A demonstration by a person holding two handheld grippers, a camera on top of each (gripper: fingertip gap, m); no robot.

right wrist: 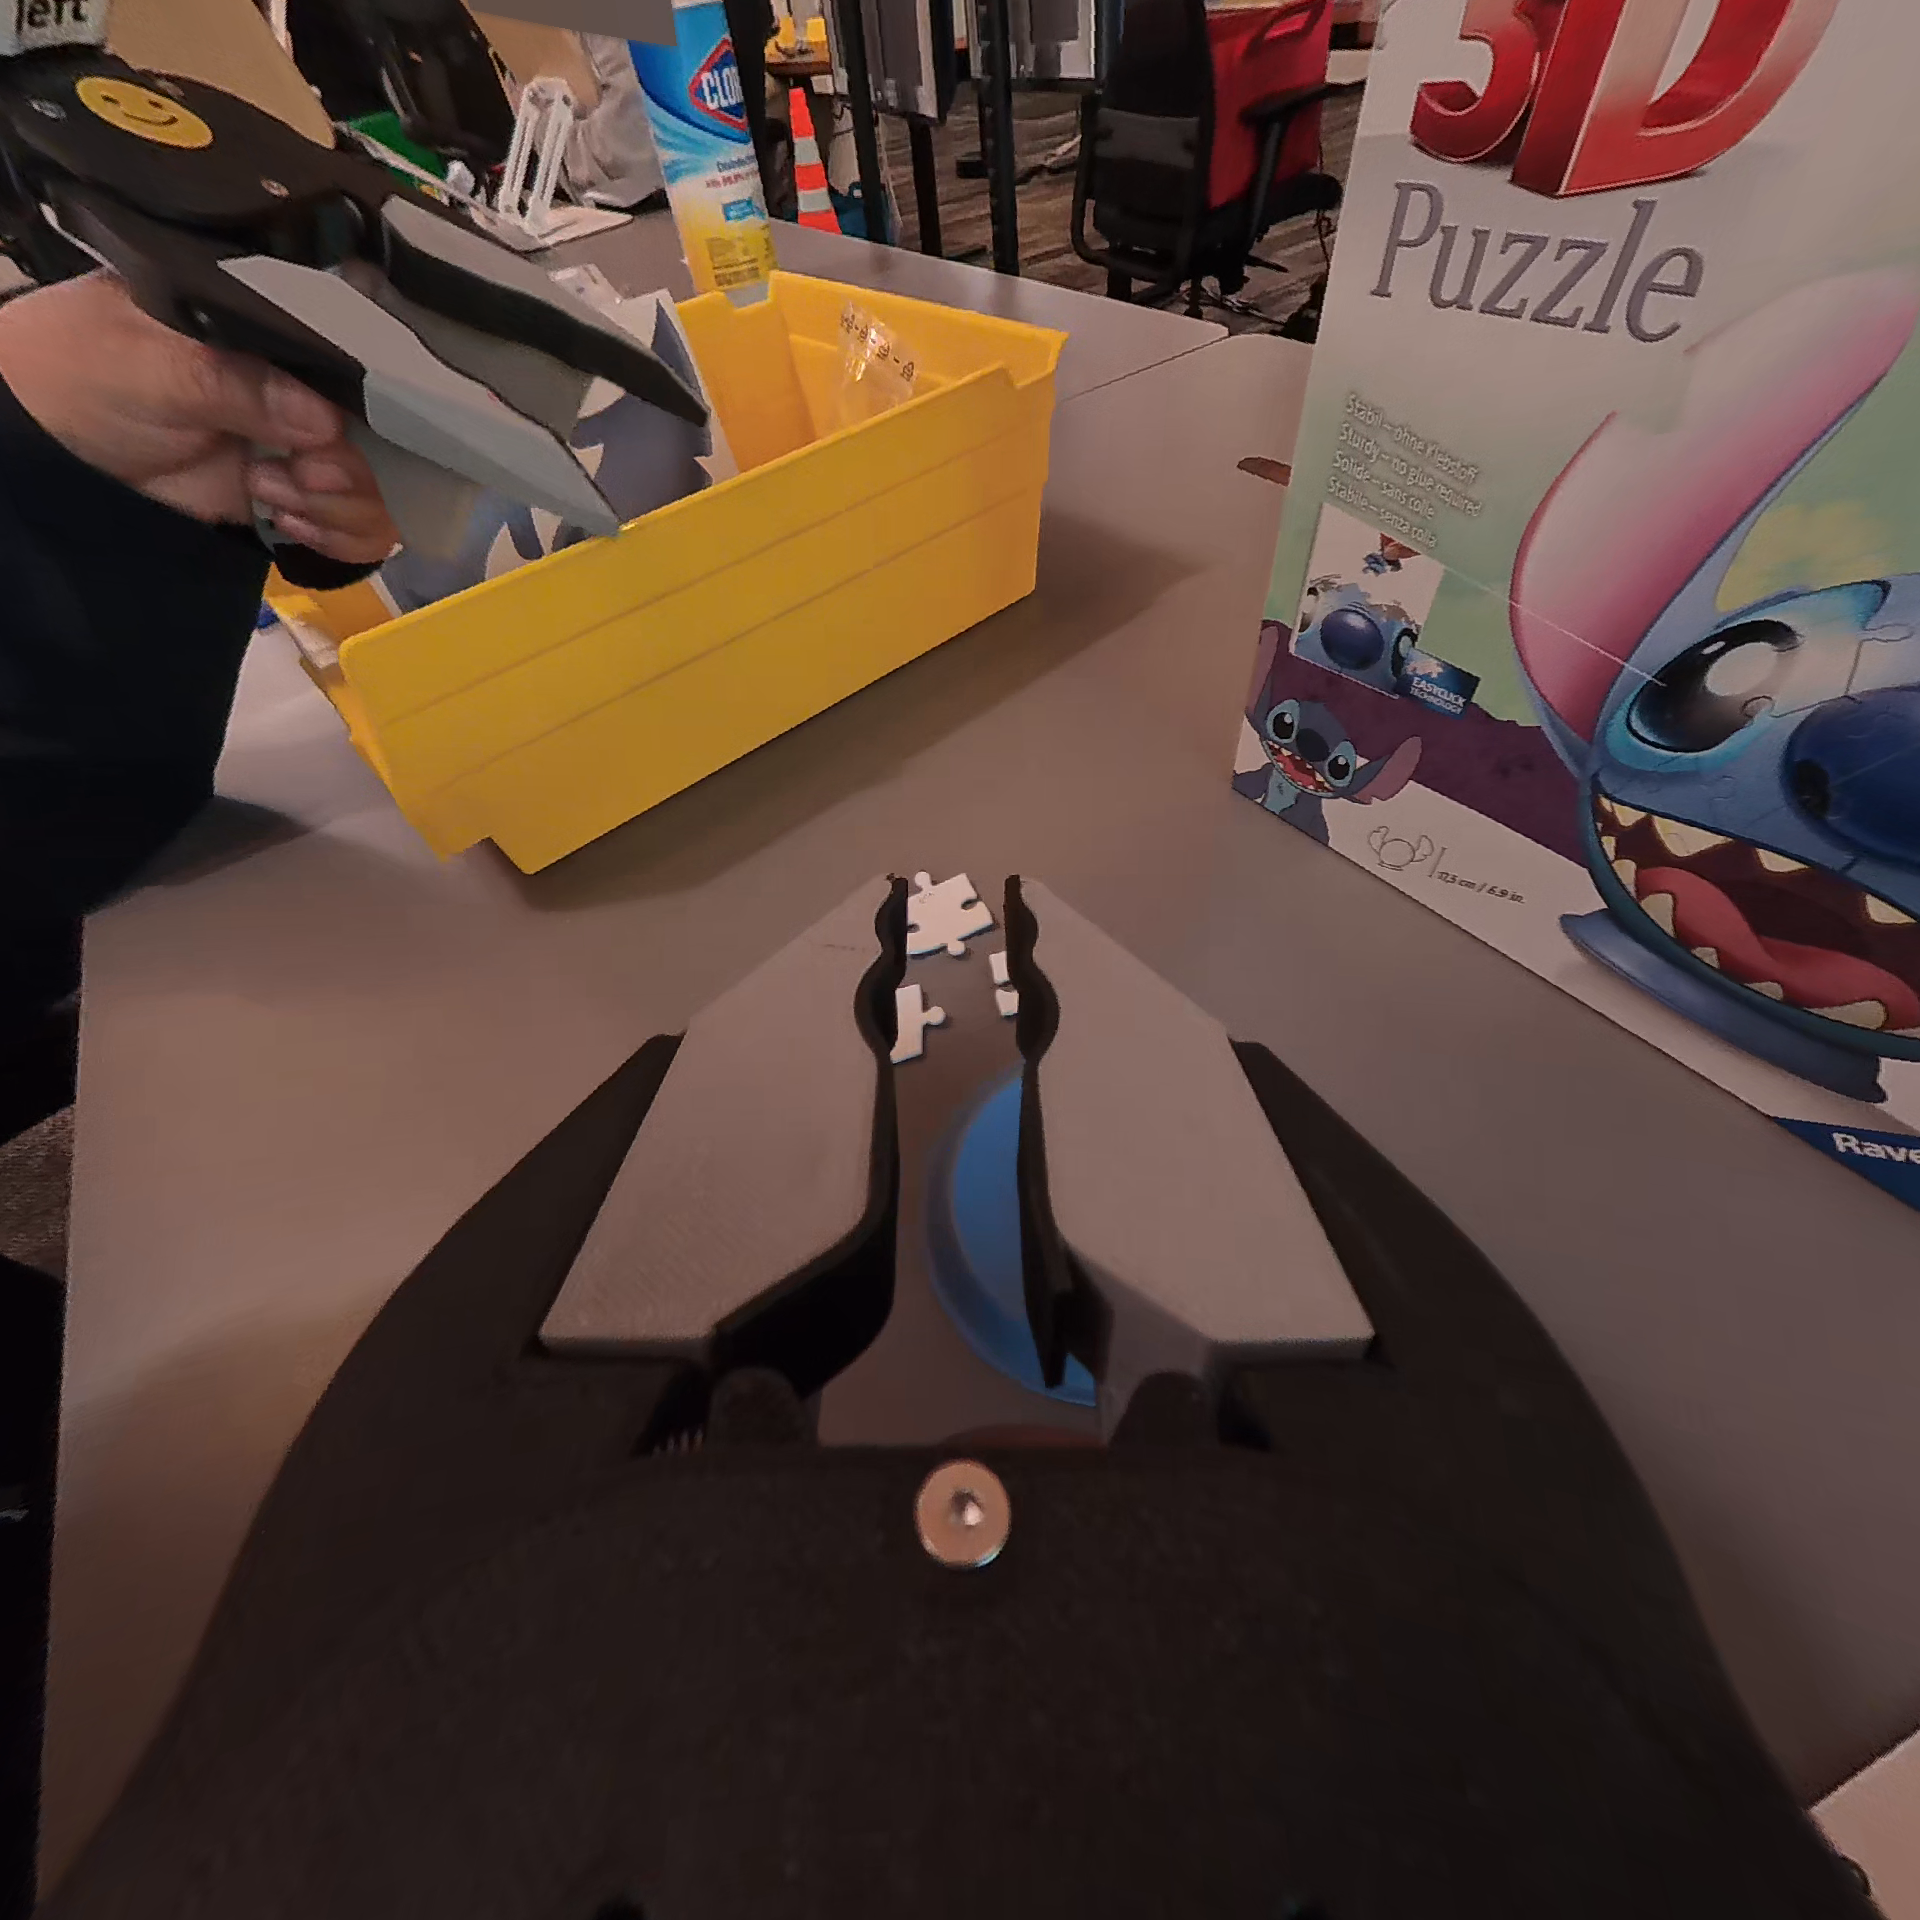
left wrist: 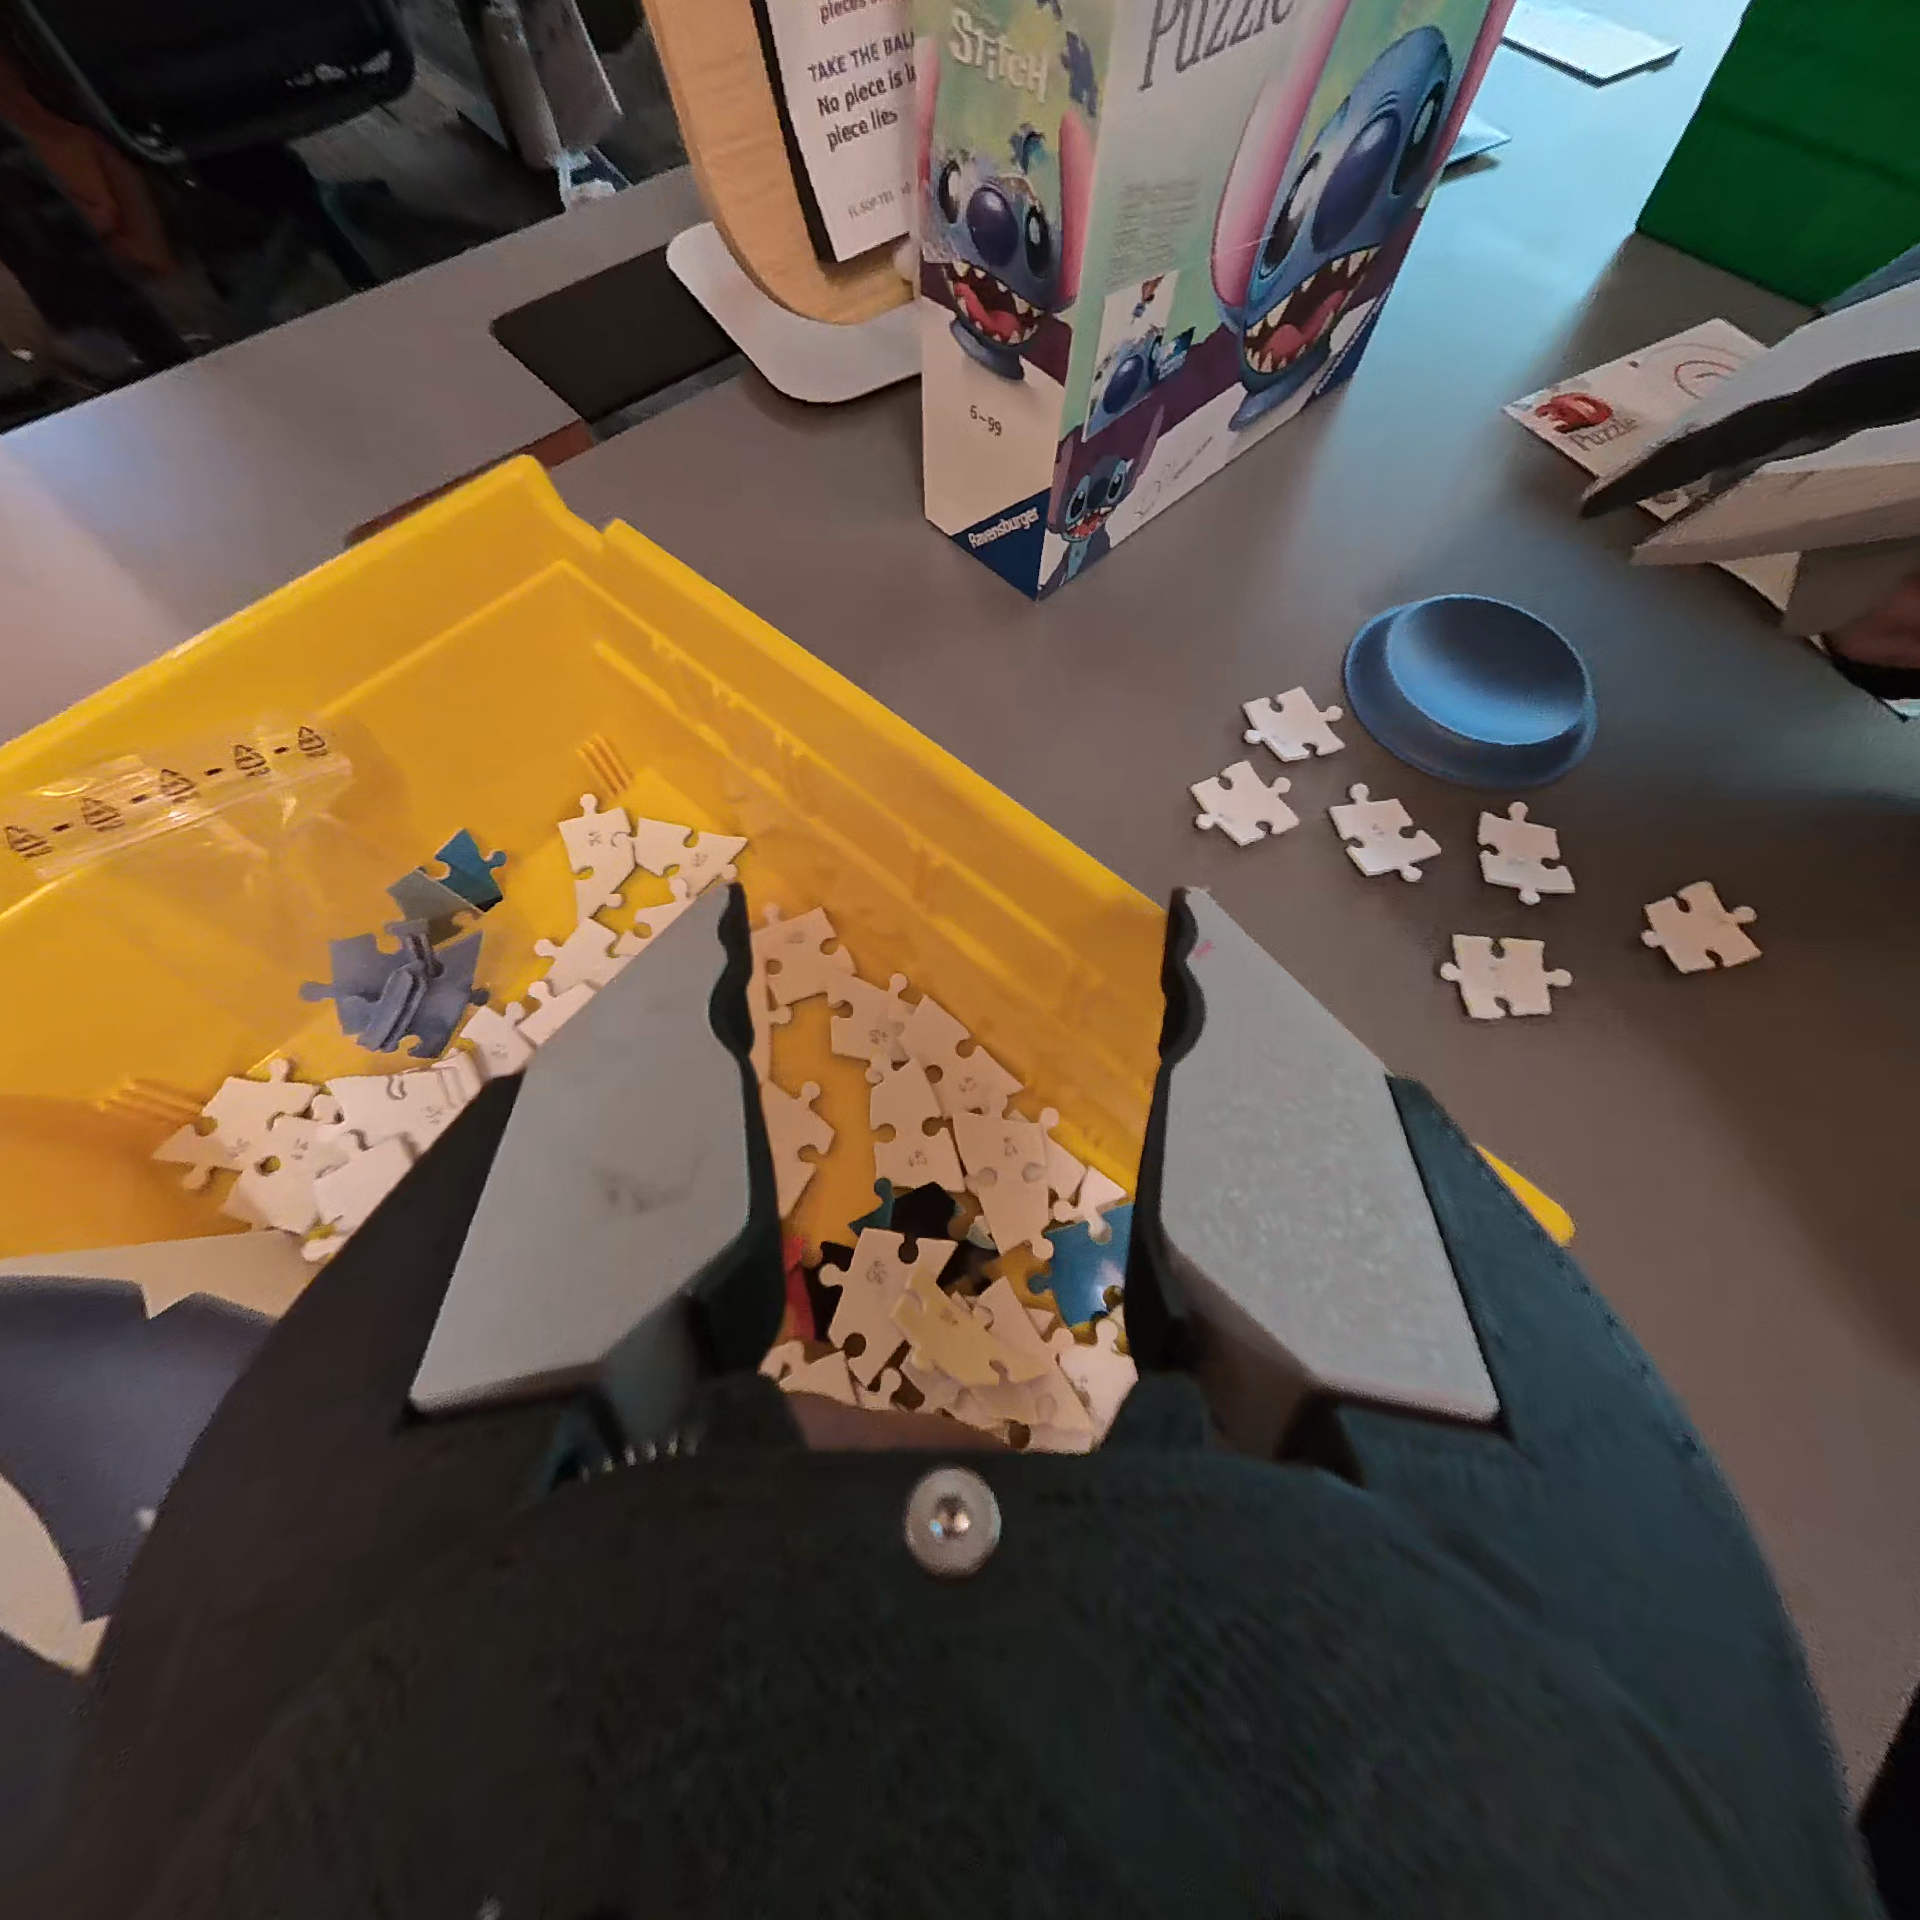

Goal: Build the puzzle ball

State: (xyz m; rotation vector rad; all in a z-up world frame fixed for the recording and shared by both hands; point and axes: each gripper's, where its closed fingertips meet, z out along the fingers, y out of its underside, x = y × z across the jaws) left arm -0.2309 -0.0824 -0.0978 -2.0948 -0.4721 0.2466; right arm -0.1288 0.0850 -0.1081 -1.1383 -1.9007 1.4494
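Observation:
My left gripper (left wrist: 958,904) is open and empty, held over a yellow bin (left wrist: 727,665) of several loose puzzle pieces (left wrist: 935,1122), most lying white side up. In the right wrist view it (right wrist: 649,468) hovers above the bin's near end (right wrist: 727,644). My right gripper (right wrist: 953,888) is open by a narrow gap and holds nothing. It sits low over the blue round stand (right wrist: 977,1195), with white pieces (right wrist: 945,914) on the table past its tips. Several white pieces (left wrist: 1382,831) lie beside the stand (left wrist: 1470,686). The right gripper (left wrist: 1616,530) also shows at the far right.
The tall puzzle box (left wrist: 1174,312) stands behind the stand and fills the right side (right wrist: 1558,520). A clear plastic bag (left wrist: 177,790) and blue joined parts (left wrist: 400,987) lie in the bin. A wooden sign stand (left wrist: 769,208), a leaflet (left wrist: 1621,405) and a wipes canister (right wrist: 717,135) stand around.

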